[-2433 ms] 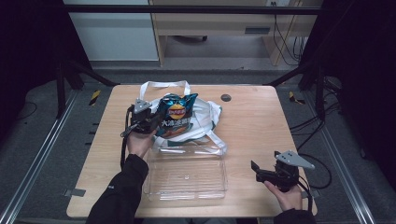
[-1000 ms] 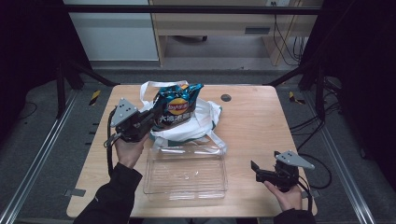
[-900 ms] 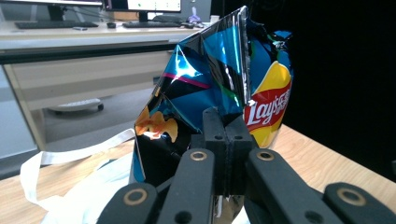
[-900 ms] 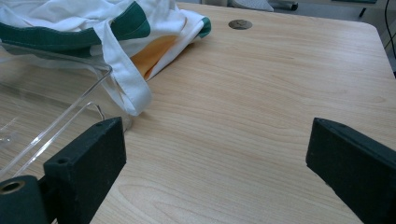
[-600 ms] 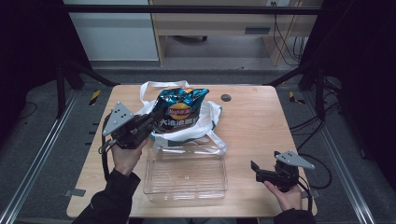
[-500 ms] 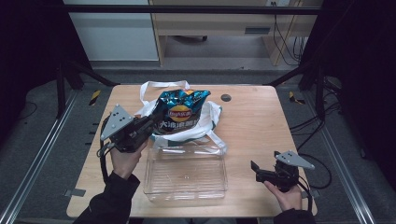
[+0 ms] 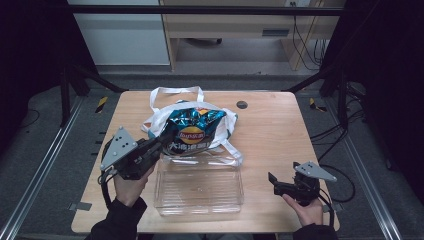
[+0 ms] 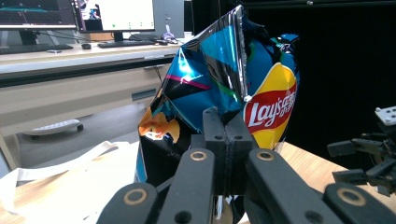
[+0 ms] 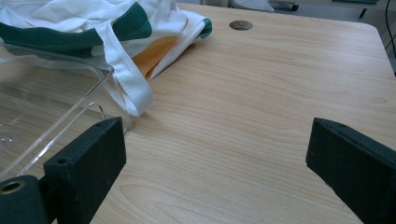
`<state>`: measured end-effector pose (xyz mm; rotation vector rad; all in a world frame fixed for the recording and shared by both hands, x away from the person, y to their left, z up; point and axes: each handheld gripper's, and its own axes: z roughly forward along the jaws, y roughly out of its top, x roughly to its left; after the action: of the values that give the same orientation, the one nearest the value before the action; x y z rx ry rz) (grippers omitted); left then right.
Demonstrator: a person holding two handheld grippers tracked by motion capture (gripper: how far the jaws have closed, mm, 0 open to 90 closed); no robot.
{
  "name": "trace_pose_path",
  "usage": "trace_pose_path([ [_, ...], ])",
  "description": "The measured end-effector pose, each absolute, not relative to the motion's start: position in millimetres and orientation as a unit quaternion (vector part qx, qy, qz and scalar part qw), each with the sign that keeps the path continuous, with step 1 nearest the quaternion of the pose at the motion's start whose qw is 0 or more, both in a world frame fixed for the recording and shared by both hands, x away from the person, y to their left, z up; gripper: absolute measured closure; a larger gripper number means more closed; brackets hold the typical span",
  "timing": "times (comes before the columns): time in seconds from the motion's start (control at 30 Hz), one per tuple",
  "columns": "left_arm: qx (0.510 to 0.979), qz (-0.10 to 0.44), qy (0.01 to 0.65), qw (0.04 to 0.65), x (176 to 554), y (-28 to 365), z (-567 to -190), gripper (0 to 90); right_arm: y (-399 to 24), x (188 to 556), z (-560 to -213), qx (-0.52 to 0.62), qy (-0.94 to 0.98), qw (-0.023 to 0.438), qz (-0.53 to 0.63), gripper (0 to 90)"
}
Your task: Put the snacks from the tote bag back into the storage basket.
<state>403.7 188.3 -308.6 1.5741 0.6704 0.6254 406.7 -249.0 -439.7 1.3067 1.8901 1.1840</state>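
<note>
Right now the clear plastic tray [image 7: 199, 186] lies nearest, at the bench's [image 7: 280, 130] six o'clock edge, smooth and see-through. Left tongs [image 7: 159, 145] are clamped on the crinkly, shiny Lay's chip bag [image 7: 194, 132], which hangs just past the tray's far rim at twelve o'clock, over the soft white tote bag [image 7: 172, 107]. Right tongs [image 7: 272, 182] rest apart at four o'clock, holding nothing.

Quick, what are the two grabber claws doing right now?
Left gripper: closed, pinching the chip bag.
Right gripper: open wide, holding nothing, over the table.
</note>
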Motion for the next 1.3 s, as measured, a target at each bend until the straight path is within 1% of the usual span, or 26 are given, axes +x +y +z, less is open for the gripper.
trace_pose_path([
  [0.37, 0.686, 0.256, 0.28, 0.621, 387, 190, -316, 90.0, -249, 407, -440, 0.485, 0.703, 0.276, 0.441, 5.3],
  [0.67, 0.694, 0.248, 0.28, 0.615, 376, 193, -324, 90.0, -249, 406, -439, 0.483, 0.703, 0.277, 0.442, 5.4],
  [1.03, 0.707, 0.222, 0.291, 0.605, 375, 186, -343, 90.0, -248, 405, -439, 0.483, 0.702, 0.275, 0.445, 5.4],
  [1.3, 0.726, 0.198, 0.296, 0.588, 374, 175, -363, 90.0, -249, 405, -439, 0.484, 0.702, 0.275, 0.445, 5.4],
])
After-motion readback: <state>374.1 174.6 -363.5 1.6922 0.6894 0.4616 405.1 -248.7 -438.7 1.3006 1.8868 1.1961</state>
